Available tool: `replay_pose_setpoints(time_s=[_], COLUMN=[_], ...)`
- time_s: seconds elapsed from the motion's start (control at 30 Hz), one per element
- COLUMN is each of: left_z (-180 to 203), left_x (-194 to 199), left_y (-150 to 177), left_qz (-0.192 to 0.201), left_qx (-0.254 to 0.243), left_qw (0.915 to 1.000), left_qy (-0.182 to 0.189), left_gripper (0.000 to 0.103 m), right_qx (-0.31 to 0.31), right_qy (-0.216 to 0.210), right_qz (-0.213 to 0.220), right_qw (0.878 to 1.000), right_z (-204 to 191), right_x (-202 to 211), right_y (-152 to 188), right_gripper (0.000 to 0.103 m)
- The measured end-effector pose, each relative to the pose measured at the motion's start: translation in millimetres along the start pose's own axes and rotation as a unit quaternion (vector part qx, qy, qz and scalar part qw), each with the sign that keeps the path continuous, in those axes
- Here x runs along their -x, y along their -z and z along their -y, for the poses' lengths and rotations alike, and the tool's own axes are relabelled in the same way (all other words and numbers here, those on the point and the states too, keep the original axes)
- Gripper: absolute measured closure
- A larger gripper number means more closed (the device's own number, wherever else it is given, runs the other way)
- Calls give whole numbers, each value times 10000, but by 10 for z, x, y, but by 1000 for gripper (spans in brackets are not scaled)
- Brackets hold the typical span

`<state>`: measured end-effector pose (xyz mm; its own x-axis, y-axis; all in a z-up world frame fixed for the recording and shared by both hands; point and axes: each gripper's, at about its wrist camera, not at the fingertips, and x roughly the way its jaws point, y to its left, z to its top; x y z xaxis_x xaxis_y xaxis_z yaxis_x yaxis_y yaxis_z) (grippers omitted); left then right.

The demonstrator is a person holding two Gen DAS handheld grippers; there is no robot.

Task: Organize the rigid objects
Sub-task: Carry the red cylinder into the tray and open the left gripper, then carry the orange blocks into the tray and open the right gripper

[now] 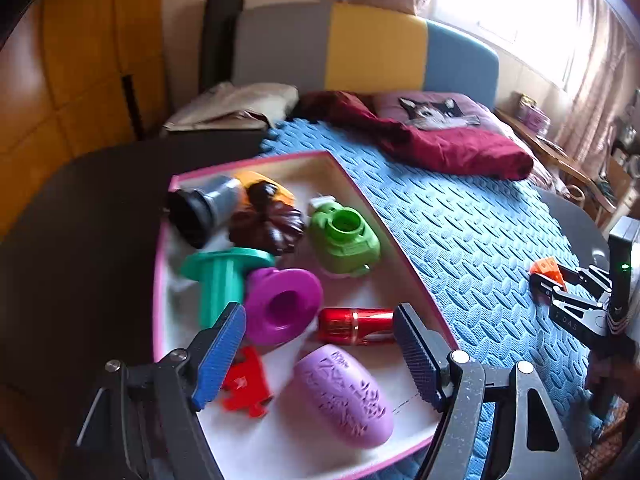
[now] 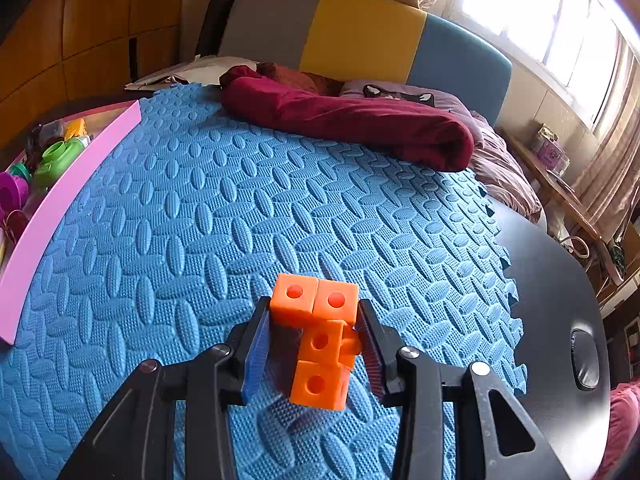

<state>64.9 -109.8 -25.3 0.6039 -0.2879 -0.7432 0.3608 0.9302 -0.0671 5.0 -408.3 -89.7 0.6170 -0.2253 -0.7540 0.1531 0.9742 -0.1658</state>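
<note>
- My right gripper was clamped on the orange cube cluster, just above the blue foam mat.
- My left gripper hung open and empty over the pink-rimmed tray.
- Next, I judged, the cluster needed carrying left into that tray.

Blue foam mat carries pink tray, orange blocks.

We see a blue foam mat spread over a black table. Beyond it lie a maroon blanket and a pillow, backed by a grey, yellow and blue headboard. Curtains frame the bright window.
</note>
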Motion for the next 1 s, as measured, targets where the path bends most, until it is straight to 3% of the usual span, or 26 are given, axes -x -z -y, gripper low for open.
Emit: replay_pose_setpoints(time_s=[0.4, 1.0], left_z=[-228, -635], left_x=[441, 566], left_y=[129, 346], left_qz=[393, 428], left_qx=[198, 657], left_qw=[9984, 9955], left_qy=[-357, -534], left_gripper=[26, 26], right_qx=[-245, -1160], right_qy=[-128, 46], right_qz=[-128, -500], right_qw=[9995, 9920], right_z=[63, 51], right_x=[-15, 25], right_y=[-1, -18], right_gripper=[62, 62])
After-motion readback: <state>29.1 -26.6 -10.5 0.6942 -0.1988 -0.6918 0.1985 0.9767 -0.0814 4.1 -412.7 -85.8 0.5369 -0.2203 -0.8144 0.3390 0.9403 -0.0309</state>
